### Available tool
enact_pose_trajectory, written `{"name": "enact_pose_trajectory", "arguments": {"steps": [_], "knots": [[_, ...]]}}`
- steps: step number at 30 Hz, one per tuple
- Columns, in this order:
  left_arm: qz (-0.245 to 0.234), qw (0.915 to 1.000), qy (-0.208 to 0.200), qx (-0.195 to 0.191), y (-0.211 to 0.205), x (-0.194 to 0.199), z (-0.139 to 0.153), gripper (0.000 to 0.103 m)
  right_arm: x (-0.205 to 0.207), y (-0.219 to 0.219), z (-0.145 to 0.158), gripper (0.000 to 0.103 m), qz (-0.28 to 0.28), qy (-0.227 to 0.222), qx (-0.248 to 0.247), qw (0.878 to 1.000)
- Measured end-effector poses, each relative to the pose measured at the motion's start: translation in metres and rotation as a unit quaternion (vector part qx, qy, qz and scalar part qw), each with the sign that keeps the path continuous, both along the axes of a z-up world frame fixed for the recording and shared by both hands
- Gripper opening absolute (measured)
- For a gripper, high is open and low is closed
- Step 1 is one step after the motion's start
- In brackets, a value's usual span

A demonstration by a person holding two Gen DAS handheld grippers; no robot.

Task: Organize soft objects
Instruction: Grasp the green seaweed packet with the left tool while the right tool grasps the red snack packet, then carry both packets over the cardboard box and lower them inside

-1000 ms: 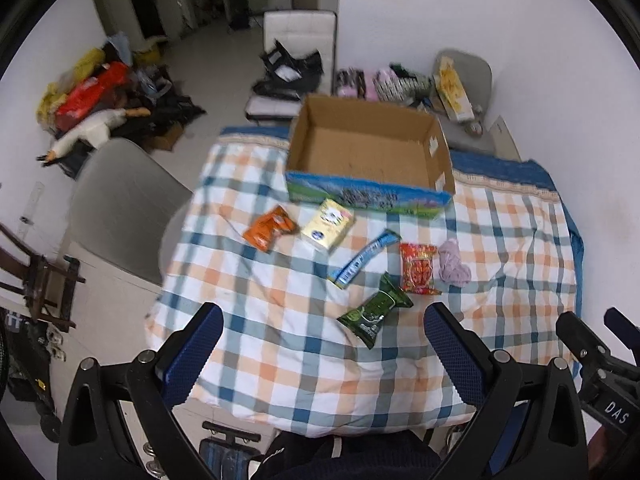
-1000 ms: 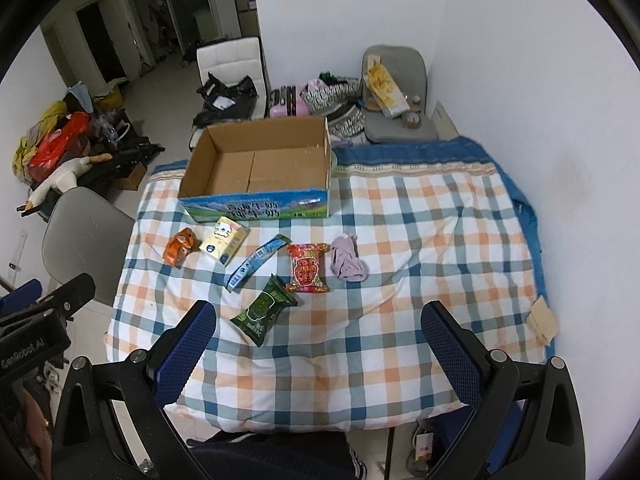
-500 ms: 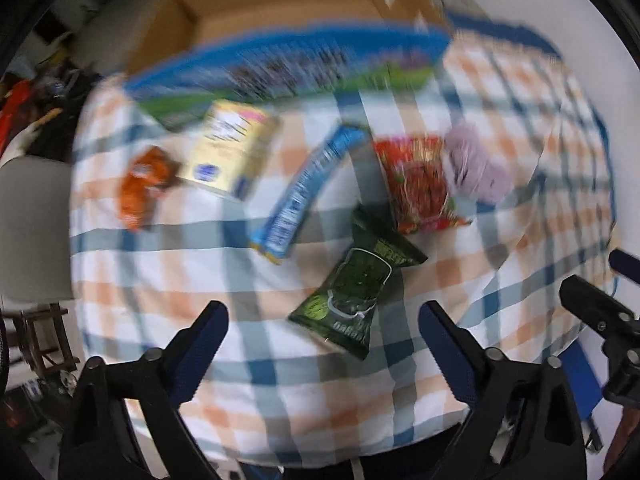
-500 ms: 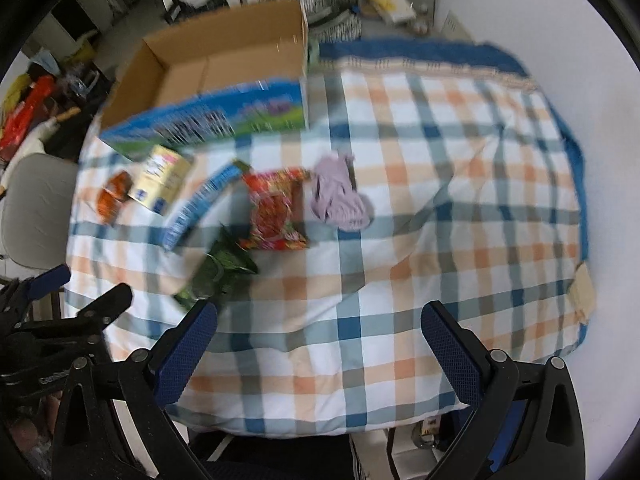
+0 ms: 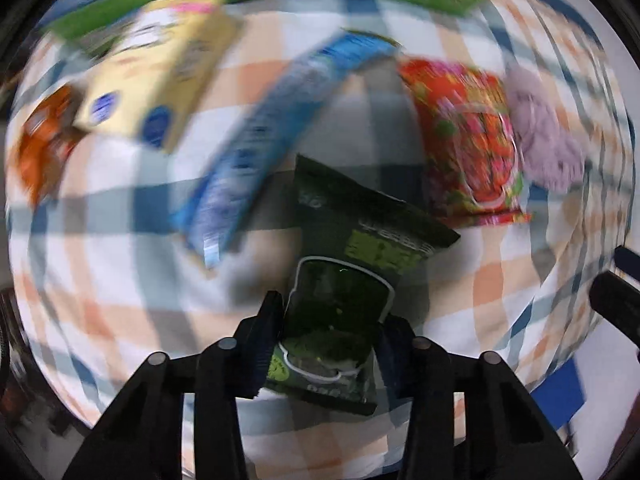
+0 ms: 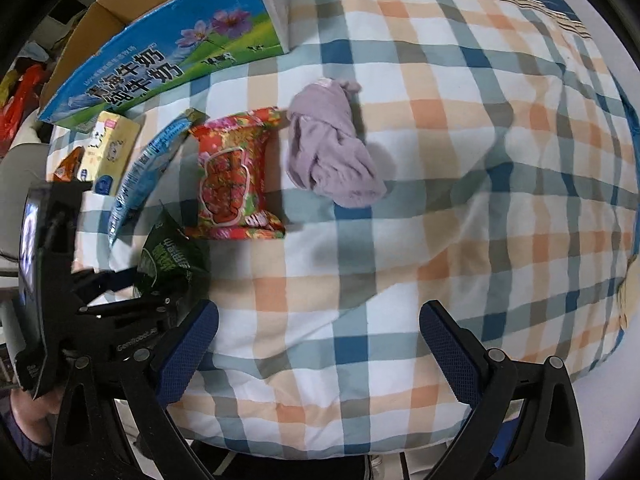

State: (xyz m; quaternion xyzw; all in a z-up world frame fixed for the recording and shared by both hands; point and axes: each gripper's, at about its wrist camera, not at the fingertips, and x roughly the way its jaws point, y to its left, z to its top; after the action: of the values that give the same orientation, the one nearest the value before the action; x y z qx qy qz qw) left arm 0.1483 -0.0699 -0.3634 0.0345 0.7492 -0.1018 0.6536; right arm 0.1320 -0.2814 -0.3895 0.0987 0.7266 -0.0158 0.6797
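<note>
My left gripper [image 5: 328,320] is shut on the near end of a dark green snack bag [image 5: 344,264], which also shows in the right wrist view [image 6: 168,256]. On the checked cloth [image 6: 440,200] beyond it lie a red snack bag [image 6: 232,176], a lilac soft cloth [image 6: 332,148], a blue wrapper [image 6: 148,168], a yellow pack [image 6: 112,148] and an orange packet [image 6: 68,164]. My right gripper [image 6: 320,340] is open and empty above the cloth's near edge, right of the left gripper [image 6: 120,312].
An open cardboard box [image 6: 160,48] with a blue and green printed side stands at the back left of the table. The left wrist view is blurred by motion. The cloth's right half [image 6: 520,160] carries nothing.
My left gripper has dropped to the table and closed on the green snack bag. My right gripper has come lower and nearer to the cloth, still open.
</note>
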Motion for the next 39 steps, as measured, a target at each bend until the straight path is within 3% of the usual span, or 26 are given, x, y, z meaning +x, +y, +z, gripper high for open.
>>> {"name": "enact_pose_trajectory", "arguments": {"steps": [4,10,12,16,25,27,33,36,39], "knots": [[0.071,0.9973,-0.006,0.019,0.028,-0.001,0.001,0.040,0.022,0.010,-0.004,0.102,0.004,-0.004,0.015,1.000],[0.100,0.9950,0.008,0.002,0.037,-0.007,-0.022,0.044,0.073,0.047,-0.033,0.092,0.017,0.012,0.025,0.999],[0.097,0.9952,0.014,-0.005,0.044,-0.012,-0.026,0.047,0.084,0.054,-0.047,0.085,0.017,0.028,0.021,0.999],[0.105,0.9939,0.028,-0.019,0.054,-0.015,-0.033,0.048,0.090,0.061,-0.070,0.051,0.017,0.063,0.014,0.998],[0.089,0.9941,0.045,-0.043,0.063,-0.052,-0.037,0.048,0.031,0.056,-0.059,0.050,0.048,0.114,0.032,0.992],[0.083,0.9938,0.054,-0.052,0.061,-0.061,-0.041,0.053,0.016,0.055,-0.057,0.050,0.054,0.123,0.034,0.990],[0.076,0.9945,0.052,-0.050,0.054,-0.071,-0.049,0.054,-0.007,0.041,-0.052,0.052,0.030,0.123,0.046,0.991],[0.075,0.9955,0.040,-0.042,0.049,-0.071,-0.039,0.040,-0.014,0.035,-0.046,0.052,0.021,0.121,0.051,0.991],[0.070,0.9971,0.018,-0.026,0.043,-0.075,-0.018,0.035,-0.015,0.038,-0.049,0.051,0.022,0.118,0.049,0.992]]}}
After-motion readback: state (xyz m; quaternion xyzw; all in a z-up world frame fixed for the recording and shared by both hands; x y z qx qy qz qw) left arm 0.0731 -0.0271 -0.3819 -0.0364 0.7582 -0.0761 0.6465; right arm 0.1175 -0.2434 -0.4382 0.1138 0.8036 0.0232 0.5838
